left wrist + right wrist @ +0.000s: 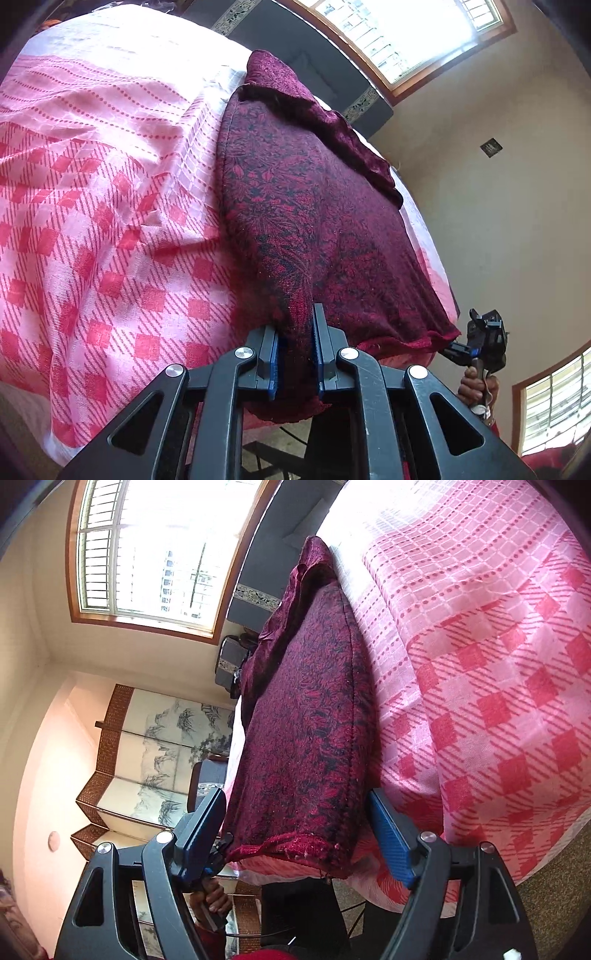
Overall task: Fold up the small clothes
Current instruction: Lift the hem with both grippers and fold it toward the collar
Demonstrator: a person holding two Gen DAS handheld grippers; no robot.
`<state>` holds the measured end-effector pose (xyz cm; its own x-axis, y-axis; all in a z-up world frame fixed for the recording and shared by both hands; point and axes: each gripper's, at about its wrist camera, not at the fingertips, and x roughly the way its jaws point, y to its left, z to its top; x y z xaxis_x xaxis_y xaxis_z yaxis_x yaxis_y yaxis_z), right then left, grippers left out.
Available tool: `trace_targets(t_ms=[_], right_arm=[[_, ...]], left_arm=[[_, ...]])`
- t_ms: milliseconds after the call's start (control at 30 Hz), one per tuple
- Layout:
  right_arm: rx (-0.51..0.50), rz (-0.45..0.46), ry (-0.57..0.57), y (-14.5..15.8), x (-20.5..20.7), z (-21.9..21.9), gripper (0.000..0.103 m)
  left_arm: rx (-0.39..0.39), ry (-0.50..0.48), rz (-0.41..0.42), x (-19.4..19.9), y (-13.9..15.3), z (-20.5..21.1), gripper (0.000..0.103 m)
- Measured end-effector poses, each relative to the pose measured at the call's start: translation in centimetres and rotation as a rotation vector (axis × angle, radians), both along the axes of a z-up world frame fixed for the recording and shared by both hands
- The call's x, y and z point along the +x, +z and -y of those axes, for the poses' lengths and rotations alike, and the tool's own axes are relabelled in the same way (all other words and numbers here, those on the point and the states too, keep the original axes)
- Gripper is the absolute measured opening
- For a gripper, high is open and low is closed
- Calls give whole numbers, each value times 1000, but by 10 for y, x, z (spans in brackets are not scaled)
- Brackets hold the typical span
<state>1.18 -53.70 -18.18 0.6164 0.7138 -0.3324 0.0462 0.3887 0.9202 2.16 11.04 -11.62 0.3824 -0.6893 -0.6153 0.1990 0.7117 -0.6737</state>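
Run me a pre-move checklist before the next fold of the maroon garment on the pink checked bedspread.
1. Left gripper holds cloth: ok. Its blue pads pinch a bunched corner of the maroon garment.
2. Right gripper holds cloth: not ok. Its jaws stand wide open around the garment's near hem, with gaps on both sides.
3. Near hem within the right gripper's reach: ok. It lies between the open fingers.
4. Garment lies flat: not ok. The far end is rumpled and folded over.
5. Landing area on the bedspread: ok. The visible part beside the garment is bare, with slight wrinkles.
6. Far corners aligned: cannot tell.
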Motion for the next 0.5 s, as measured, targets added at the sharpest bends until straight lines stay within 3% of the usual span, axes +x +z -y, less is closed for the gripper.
trace_targets(t_ms=[100,167,233,333,400,500], right_arm=[[19,-15,34,-4,5,-2,63],[4,-35,51,-6,9,-6,35],[-24,-65,56,-10,11,-12,13],[-43,-90,45,-17,12,-15,10],[-46,-77,35,-16,8,-16,10],[-53,-36,32,-6,1,-18,9]], left_arm=[[-6,-9,-21,2,-3,0,24],[-10,-10,-39,3,-6,2,30],[-20,-12,-64,5,-10,4,34],[7,-15,-32,3,-10,10,34],[73,-31,11,-1,-5,16,10],[169,-34,110,-10,10,24,10]])
